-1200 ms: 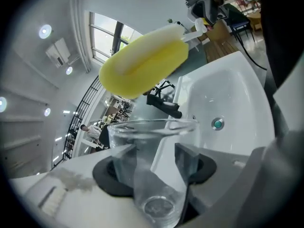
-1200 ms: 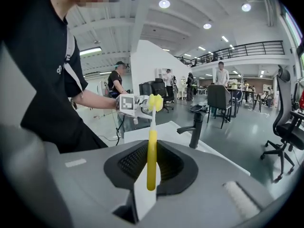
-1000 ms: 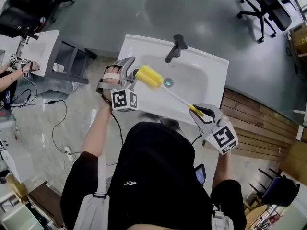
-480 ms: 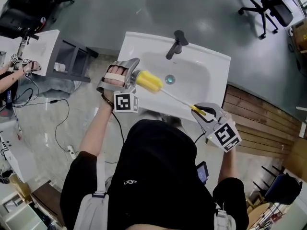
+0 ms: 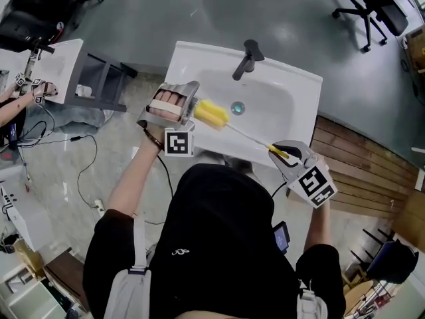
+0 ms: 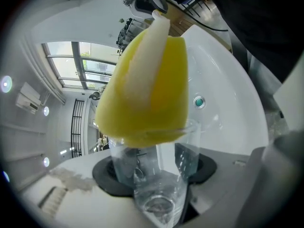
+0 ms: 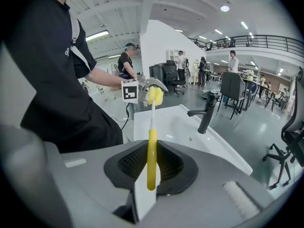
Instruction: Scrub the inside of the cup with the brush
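My left gripper (image 5: 190,105) is shut on a clear plastic cup (image 6: 159,194), gripped near its base and held over the left rim of the white sink (image 5: 302,115). The cup's mouth faces the basin. The brush has a yellow sponge head (image 6: 147,89), a thin white shaft (image 5: 247,135) and a yellow handle (image 7: 152,160). The sponge's end sits in the cup's mouth, most of it still outside. My right gripper (image 5: 282,153) is shut on the handle at the sink's front edge. In the right gripper view the sponge head (image 7: 153,96) meets the left gripper far along the shaft.
A black faucet (image 5: 247,58) stands at the back of the sink, and a drain (image 5: 238,107) lies in the basin just beyond the sponge. Grey floor and office chairs (image 5: 372,8) surround the sink. Another white sink unit (image 5: 56,62) stands to the left, and several people stand far off.
My left gripper has rolled about its own axis with the cup in it. The sponge head has stayed at the cup's mouth. The right gripper has hardly moved.
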The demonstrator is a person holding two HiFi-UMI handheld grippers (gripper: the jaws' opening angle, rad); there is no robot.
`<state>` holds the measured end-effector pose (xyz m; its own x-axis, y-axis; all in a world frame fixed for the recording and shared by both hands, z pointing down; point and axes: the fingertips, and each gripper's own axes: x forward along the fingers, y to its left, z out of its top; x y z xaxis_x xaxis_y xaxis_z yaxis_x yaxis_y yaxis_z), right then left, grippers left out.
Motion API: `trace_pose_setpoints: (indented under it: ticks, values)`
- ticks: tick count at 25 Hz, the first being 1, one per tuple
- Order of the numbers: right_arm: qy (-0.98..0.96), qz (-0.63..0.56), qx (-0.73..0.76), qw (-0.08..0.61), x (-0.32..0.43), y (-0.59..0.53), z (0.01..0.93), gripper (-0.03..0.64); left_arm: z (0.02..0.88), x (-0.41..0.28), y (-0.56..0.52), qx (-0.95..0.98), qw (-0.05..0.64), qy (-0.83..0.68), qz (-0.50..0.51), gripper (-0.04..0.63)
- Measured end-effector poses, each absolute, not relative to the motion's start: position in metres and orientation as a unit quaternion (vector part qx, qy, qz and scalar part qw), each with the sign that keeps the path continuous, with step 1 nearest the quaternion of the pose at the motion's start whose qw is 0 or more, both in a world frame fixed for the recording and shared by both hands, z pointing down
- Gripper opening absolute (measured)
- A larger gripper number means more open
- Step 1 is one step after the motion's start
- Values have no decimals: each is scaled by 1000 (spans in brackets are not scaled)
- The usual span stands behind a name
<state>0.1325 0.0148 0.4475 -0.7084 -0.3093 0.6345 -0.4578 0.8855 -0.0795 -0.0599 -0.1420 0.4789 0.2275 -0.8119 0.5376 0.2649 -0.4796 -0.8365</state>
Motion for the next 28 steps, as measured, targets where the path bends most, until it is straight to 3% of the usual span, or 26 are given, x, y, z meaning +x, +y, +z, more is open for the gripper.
trace_pose_setpoints:
  ticks: [16, 28]
  values:
    - [-900, 106, 208, 367, 132, 13, 457, 52, 486, -62, -137, -611, 465, 209, -605, 273]
    - [-914, 95, 208, 336, 112, -6, 433, 52, 482, -33, -135, -599, 501, 198, -592, 273]
